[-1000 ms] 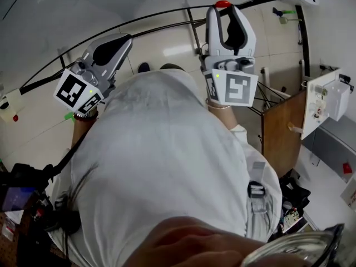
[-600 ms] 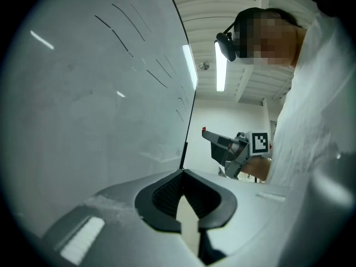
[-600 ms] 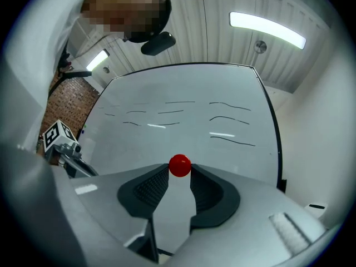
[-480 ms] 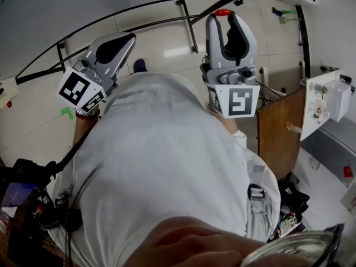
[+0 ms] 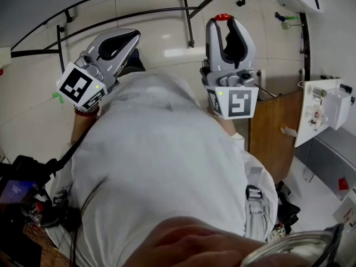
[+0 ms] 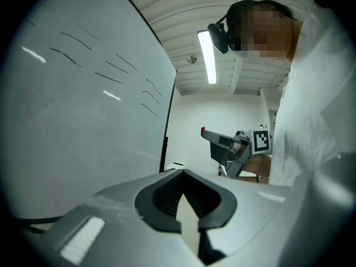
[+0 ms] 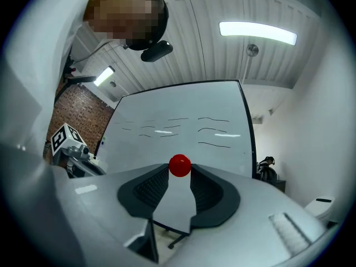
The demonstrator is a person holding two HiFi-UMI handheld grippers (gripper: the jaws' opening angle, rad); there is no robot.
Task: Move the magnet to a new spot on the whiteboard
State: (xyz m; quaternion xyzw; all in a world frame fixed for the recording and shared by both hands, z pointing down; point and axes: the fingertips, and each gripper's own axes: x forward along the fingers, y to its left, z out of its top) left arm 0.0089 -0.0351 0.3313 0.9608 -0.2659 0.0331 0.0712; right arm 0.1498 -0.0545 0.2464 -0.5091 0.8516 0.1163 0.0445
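A small red ball-shaped magnet (image 7: pixel 179 166) is pinched at the tips of my right gripper (image 7: pixel 179 170), which is shut on it. In the head view the magnet (image 5: pixel 223 17) shows at the top of the right gripper (image 5: pixel 223 22), raised in front of the person's white shirt. The whiteboard (image 7: pixel 183 127) stands some way ahead, with thin black strokes on it; the magnet is in the air, off the board. My left gripper (image 6: pixel 181 172) is shut with nothing in it, and the whiteboard (image 6: pixel 78 93) is close on its left. It is held up at the left of the head view, left gripper (image 5: pixel 129 36).
The whiteboard's black stand legs (image 5: pixel 188 21) rest on the tiled floor ahead. A brown wooden panel (image 5: pixel 272 138) and a white box (image 5: pixel 328 104) are at the right. Cables and dark equipment (image 5: pixel 25 188) lie at the lower left.
The head view has shifted, so the stand's black frame sits higher in the picture. Both grippers stay raised and the right one keeps the red magnet.
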